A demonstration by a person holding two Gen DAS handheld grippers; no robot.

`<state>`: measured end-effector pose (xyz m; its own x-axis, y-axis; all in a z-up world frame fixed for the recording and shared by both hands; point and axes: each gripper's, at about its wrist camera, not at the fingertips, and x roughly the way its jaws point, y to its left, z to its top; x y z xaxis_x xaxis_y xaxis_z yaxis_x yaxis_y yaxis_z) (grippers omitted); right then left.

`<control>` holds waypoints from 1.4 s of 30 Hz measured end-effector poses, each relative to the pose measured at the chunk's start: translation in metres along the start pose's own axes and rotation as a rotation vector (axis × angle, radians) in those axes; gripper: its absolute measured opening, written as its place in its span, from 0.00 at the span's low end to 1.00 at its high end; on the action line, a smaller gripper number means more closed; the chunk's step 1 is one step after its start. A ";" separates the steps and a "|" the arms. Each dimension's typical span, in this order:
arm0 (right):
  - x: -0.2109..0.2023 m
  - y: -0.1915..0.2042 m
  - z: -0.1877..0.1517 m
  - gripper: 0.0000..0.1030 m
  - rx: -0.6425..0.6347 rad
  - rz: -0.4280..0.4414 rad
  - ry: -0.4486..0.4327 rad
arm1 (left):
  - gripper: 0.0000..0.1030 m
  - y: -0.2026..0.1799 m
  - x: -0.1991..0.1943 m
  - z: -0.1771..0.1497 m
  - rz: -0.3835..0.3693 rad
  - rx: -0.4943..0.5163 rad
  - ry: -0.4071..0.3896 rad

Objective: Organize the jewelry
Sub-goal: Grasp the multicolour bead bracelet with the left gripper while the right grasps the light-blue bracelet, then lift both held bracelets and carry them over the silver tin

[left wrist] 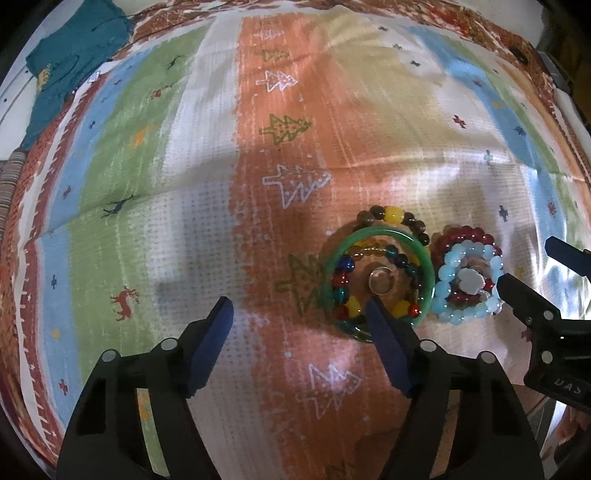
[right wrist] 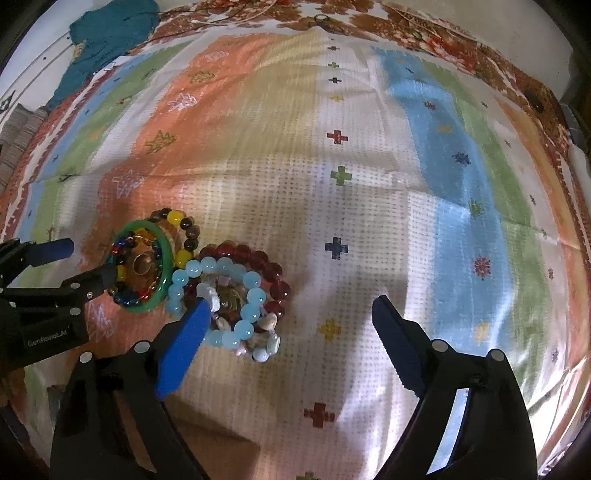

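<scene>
Two bracelet stands sit side by side on a striped cloth. The left stand carries a green bangle [left wrist: 376, 233] [right wrist: 167, 248], a multicoloured bead bracelet [left wrist: 341, 280] and a brown-and-yellow bead bracelet [left wrist: 393, 215] [right wrist: 176, 218]. The right stand carries a light blue bead bracelet [left wrist: 445, 288] [right wrist: 221, 266], a dark red bead bracelet [left wrist: 461, 234] [right wrist: 258, 258] and a shell bracelet [right wrist: 267, 323]. My left gripper [left wrist: 301, 304] is open and empty, its right finger over the green bangle's near edge. My right gripper [right wrist: 288, 306] is open and empty, its left finger over the blue bracelet.
The striped cloth [left wrist: 184, 184] [right wrist: 369, 184] with tree and cross motifs covers the whole surface. A teal garment [left wrist: 74, 55] [right wrist: 107, 33] lies at the far left corner. The right gripper shows at the right edge of the left wrist view [left wrist: 535, 306].
</scene>
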<state>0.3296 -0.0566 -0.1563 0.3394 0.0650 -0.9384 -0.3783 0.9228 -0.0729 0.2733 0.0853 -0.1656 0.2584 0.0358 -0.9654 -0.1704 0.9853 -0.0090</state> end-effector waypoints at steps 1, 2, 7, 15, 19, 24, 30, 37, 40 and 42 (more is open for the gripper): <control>0.002 0.000 0.000 0.85 -0.001 -0.001 0.003 | 0.67 0.000 0.001 0.001 -0.004 0.000 0.001; 0.003 0.001 0.001 0.83 -0.002 -0.003 0.005 | 0.66 0.000 0.002 0.002 -0.006 0.001 0.002; 0.009 0.002 0.004 0.67 -0.004 0.004 0.016 | 0.55 -0.005 0.006 0.007 -0.010 0.025 0.005; 0.013 0.010 0.005 0.37 -0.030 0.025 0.022 | 0.27 -0.012 0.006 0.009 -0.007 0.040 -0.014; 0.011 0.012 0.004 0.25 -0.037 0.032 0.017 | 0.13 -0.015 0.004 0.008 -0.009 0.042 -0.013; 0.009 0.014 0.004 0.13 -0.054 0.033 0.015 | 0.09 -0.016 0.005 0.002 0.000 0.051 -0.009; 0.008 0.015 0.003 0.12 -0.064 0.037 0.011 | 0.09 -0.013 0.000 0.004 -0.010 0.040 -0.013; -0.004 0.011 0.005 0.11 -0.058 0.052 -0.017 | 0.09 -0.006 -0.020 0.008 -0.033 0.019 -0.048; -0.014 0.008 0.005 0.11 -0.053 0.055 -0.040 | 0.09 -0.006 -0.032 0.007 -0.048 0.015 -0.069; -0.023 0.006 0.005 0.11 -0.051 0.058 -0.057 | 0.09 -0.006 -0.040 0.006 -0.058 0.015 -0.084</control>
<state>0.3241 -0.0508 -0.1338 0.3641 0.1404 -0.9207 -0.4417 0.8964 -0.0379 0.2701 0.0785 -0.1251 0.3464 -0.0079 -0.9380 -0.1386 0.9886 -0.0595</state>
